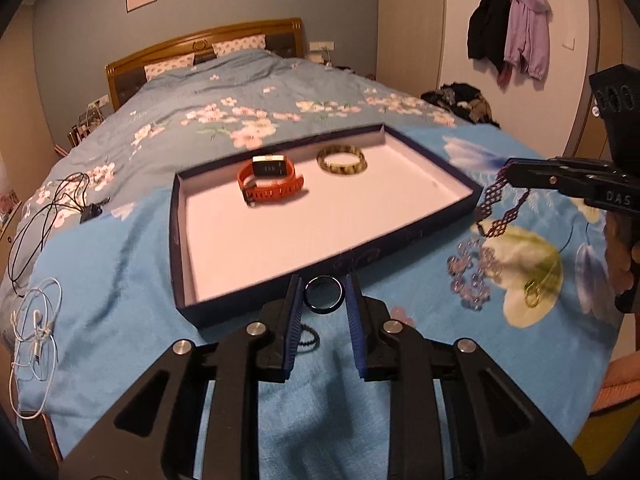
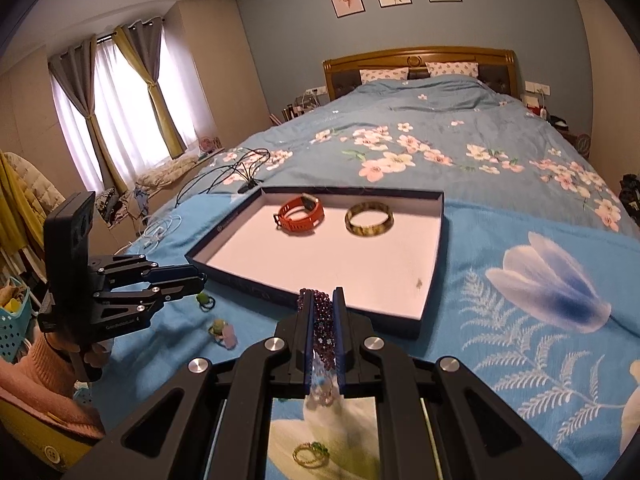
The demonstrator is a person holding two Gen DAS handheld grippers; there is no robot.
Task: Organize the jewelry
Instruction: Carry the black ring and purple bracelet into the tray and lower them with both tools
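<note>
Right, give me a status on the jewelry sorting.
Done: the orange watch and green bangle lie in the tray. In hand: the left gripper holds a dark ring; the right gripper is shut on a purple beaded bracelet. Left on the bedspread: clear beads and a gold ring.

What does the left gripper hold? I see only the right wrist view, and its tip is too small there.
Observer: A dark ring, upright between the pads of the left gripper.
Operator: How does my purple bracelet hang?
Observer: The purple bracelet hangs in a loop from the tip of the right gripper.
Operator: What lies under it?
Observer: Clear beads lie on the bed below the loop.
</note>
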